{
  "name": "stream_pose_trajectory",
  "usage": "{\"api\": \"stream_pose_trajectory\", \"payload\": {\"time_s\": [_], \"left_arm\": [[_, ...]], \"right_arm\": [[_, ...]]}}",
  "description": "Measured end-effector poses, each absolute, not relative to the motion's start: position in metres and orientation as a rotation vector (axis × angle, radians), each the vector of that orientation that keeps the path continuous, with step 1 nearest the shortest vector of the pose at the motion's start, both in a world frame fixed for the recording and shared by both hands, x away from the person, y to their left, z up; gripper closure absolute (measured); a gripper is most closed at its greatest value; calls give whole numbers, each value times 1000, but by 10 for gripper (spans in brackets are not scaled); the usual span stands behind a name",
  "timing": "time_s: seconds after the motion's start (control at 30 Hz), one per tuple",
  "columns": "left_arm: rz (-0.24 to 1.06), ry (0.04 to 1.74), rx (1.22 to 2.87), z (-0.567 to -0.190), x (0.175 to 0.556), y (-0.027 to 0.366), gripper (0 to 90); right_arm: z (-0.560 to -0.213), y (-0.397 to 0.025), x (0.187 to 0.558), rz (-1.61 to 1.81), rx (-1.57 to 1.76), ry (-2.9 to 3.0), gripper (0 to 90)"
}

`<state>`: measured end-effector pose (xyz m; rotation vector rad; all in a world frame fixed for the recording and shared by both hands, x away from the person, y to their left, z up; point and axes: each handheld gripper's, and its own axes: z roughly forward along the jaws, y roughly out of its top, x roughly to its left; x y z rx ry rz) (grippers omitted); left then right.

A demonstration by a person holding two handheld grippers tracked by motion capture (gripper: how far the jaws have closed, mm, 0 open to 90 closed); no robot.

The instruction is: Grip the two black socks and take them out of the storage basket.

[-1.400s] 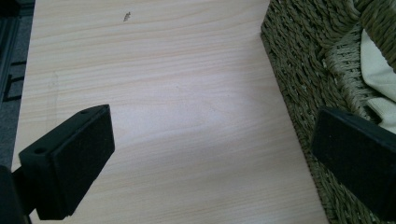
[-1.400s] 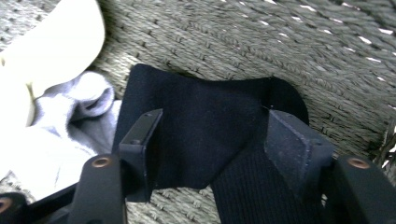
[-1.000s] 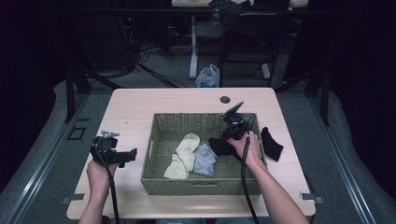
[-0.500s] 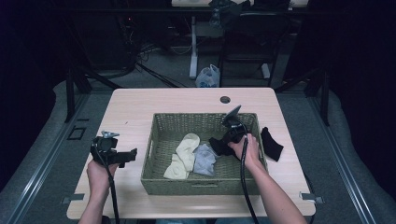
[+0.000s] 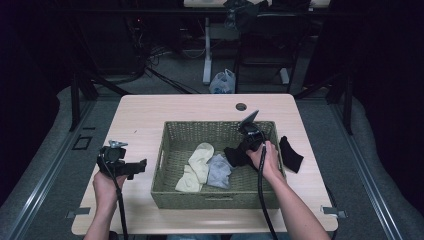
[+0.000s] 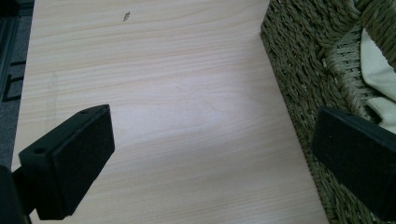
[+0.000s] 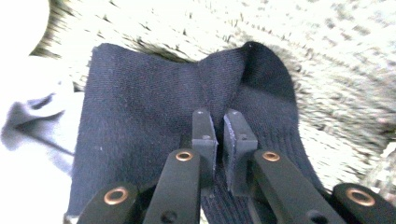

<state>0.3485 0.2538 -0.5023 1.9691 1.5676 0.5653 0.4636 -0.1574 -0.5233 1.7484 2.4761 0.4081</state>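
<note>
Right hand-held gripper [image 7: 218, 140] pinches shut on black knitted sock [image 7: 140, 116]; lifting from woven green basket [image 5: 170, 150] seemingly comes next, left hand-held gripper [image 6: 210, 158] gaping empty

My tongs were black, the right gripper [image 7: 218, 135] showing copper-coloured rivets. It pinched a black ribbed sock [image 7: 154, 121]. The woven basket [image 5: 165, 150] was olive green, holding a cream sock [image 5: 200, 159] and a pale grey sock [image 5: 219, 171]. The table [image 5: 145, 115] was light wood grain.

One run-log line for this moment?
right gripper: shut on black sock, in basket | left gripper: open, over table | second black sock: on table
</note>
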Motion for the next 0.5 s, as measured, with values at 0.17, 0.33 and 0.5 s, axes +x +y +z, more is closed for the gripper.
{"api": "stream_pose_trajectory", "payload": {"time_s": [0.17, 0.33, 0.5], "left_arm": [[567, 1567, 1968, -502, 348, 253, 0], [566, 1567, 1970, -502, 348, 253, 0], [568, 1566, 1968, -502, 348, 253, 0]], "right_arm": [[-500, -162, 460, 406, 1691, 2507, 848], [-478, -168, 454, 449, 1650, 2517, 847], [-456, -175, 449, 495, 1622, 2528, 847]]}}
